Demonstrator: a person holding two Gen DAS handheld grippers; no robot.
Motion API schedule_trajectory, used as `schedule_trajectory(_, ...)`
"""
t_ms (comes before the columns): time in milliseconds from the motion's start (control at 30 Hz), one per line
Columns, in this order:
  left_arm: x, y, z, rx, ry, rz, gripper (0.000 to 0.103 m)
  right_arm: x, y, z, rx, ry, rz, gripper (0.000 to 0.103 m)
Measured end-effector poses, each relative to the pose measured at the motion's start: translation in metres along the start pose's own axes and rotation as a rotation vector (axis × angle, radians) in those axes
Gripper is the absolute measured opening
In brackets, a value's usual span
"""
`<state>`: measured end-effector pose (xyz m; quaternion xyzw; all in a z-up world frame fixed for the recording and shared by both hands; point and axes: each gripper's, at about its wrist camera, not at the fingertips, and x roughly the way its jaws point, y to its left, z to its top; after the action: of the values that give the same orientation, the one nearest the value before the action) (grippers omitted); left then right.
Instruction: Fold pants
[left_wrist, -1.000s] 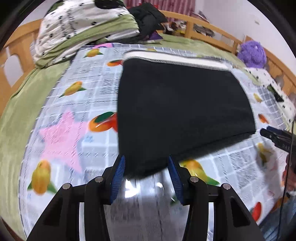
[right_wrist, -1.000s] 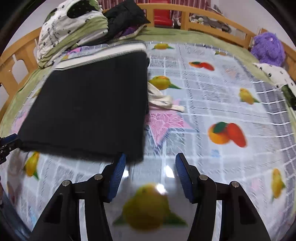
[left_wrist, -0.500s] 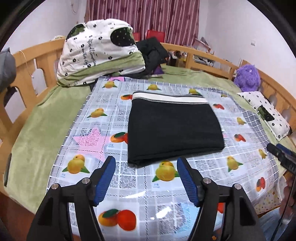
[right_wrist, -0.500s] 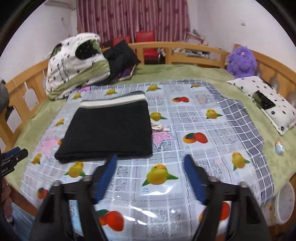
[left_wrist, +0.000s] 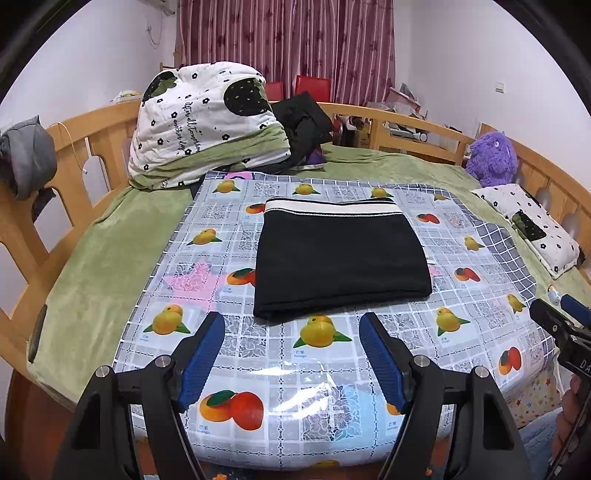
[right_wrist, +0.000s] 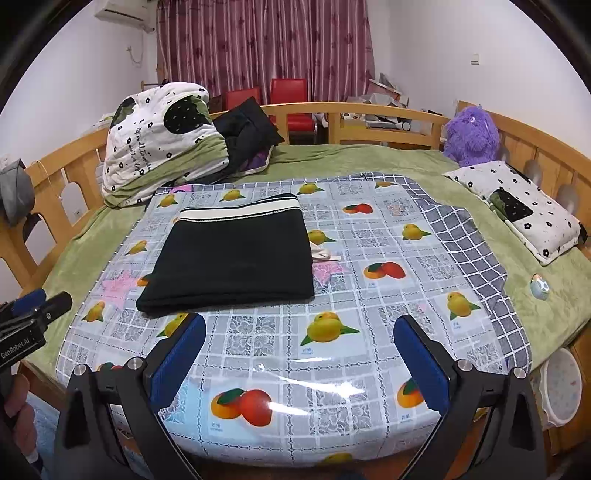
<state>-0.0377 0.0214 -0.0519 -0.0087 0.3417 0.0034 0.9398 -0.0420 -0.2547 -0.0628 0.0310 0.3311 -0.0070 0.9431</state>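
One pair of black pants (left_wrist: 341, 258) sits folded into a neat rectangle, mid-frame on the fruit-print tablecloth (left_wrist: 321, 384), white waistband toward the top. The left gripper (left_wrist: 291, 354) hangs at the bottom of its frame, fingers spread wide, nothing between them. The right gripper (right_wrist: 295, 354) is spread wide too, empty, low in its own frame. Only the right view catches a pale drawstring (right_wrist: 325, 254) poking out at the pants' right edge. One purple plush toy (right_wrist: 471, 138) upper right, one spotted pillow (right_wrist: 517, 210) at right, two red chairs (right_wrist: 288, 98) up top.
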Motion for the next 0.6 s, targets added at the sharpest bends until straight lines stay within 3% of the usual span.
schedule_trajectory(600, 0.0029, -0.0055, -0.0064, 0.022, 0.002, 0.02, 0.076, -0.0028, 0.0046, -0.003, -0.036, -0.008, -0.041, 0.1)
